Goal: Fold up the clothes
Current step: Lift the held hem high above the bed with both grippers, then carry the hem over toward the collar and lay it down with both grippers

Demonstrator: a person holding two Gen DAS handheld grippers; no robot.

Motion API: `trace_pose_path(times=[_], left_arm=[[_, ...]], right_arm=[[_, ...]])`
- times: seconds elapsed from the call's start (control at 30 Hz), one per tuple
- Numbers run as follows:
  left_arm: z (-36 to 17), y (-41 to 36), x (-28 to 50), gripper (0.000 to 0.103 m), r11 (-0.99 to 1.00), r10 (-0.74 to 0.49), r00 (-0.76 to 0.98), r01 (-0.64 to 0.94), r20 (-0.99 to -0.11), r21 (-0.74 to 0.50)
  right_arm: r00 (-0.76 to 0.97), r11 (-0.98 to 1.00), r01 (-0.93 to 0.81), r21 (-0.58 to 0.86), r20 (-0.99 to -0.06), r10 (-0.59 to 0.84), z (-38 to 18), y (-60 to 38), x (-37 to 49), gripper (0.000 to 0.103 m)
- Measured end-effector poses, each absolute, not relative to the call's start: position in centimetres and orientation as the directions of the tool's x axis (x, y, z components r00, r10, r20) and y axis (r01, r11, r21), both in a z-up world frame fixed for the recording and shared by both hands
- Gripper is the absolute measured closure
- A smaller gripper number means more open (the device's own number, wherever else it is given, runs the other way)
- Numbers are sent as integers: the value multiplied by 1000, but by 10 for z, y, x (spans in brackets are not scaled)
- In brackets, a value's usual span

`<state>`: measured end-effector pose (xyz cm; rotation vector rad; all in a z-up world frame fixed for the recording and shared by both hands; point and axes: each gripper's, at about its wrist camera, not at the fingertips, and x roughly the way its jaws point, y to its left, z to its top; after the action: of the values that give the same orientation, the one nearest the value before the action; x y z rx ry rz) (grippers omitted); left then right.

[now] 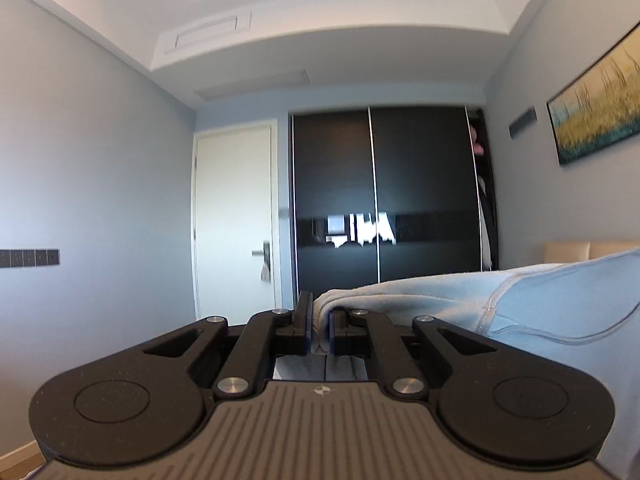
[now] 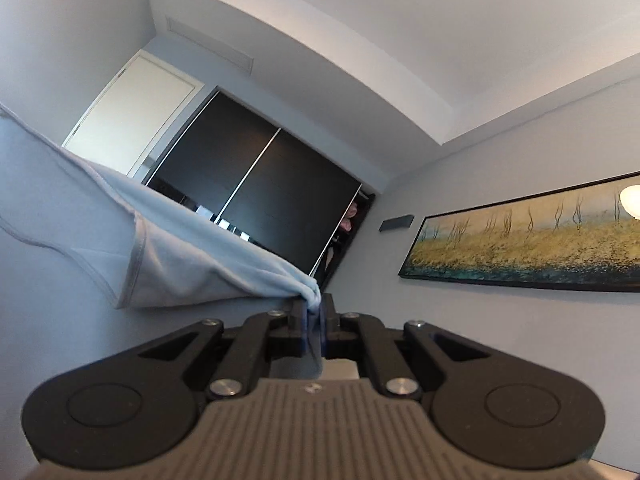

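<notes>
I have the left gripper (image 1: pixel 320 320) clamped on a bunched edge of the light blue garment (image 1: pixel 540 312); its jaws are closed on the fold, with cloth squeezed between the pads and a little hanging below them. From there the garment runs off to the right of the left wrist view, held up in the air, a stitched seam (image 1: pixel 494 300) curving down across it.

The right gripper (image 2: pixel 315 312) also has its jaws pinched on a gathered corner of the same garment (image 2: pixel 180 248). In the right wrist view the cloth stretches up and away to the left as a taut sheet, with a hemmed edge (image 2: pixel 134 264) running down near its lower side. So the garment hangs spread between my two grippers, off any surface that I can see.

Ahead of both grippers the room is open up to the dark sliding wardrobe (image 1: pixel 384 196), whose right-hand end stands slightly ajar. A white door (image 1: pixel 234 216) sits just left of it. The wall on the right carries a long framed painting (image 2: pixel 528 240), and a pale headboard (image 1: pixel 580 250) shows just above the cloth's upper edge. A row of dark switches (image 1: pixel 28 258) is on the left wall.
</notes>
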<state>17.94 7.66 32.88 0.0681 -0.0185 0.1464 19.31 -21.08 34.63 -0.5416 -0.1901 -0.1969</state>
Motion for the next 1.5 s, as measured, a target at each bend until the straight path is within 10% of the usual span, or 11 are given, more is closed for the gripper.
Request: trace_pose_path(times=[0.2, 0.97, 1.5], left_arm=[[296, 79, 186, 97, 982, 100, 995, -97, -15, 162], [-2, 66, 27, 98, 638, -103, 775, 532, -623, 556], [-59, 59, -67, 98, 236, -108, 576, 807, -810, 542]], right_arm=[[982, 815, 157, -558, 177, -68, 334, -215, 218, 97], [824, 521, -538, -663, -542, 162, 1, -245, 42, 97], [581, 195, -812, -550, -793, 180, -20, -255, -43, 97]])
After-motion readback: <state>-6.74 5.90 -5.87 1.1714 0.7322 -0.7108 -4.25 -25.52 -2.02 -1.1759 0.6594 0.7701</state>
